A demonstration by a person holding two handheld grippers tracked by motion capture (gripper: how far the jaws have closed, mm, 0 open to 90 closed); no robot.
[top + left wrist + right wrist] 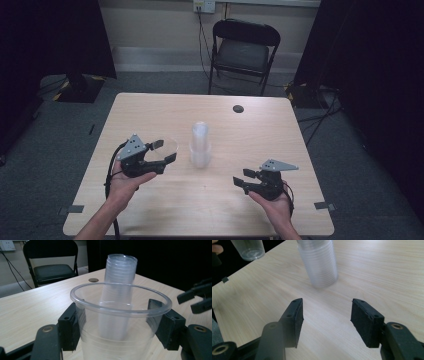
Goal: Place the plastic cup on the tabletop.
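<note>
While lifted clear of the wooden table [150,107] toward its left edge, clear plastic cup [120,315] clamped just below the rim by left gripper [161,151]; light, thin-walled, slick, likely to buckle under hard squeeze. Mid-table, nested cup stack [200,145] upright. Near the front right corner, right gripper [243,179] spread wide, nothing between its pads.

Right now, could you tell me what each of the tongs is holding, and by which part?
The left tongs grip a clear plastic cup by its sides, just below the rim. The right tongs are open and hold nothing.
</note>
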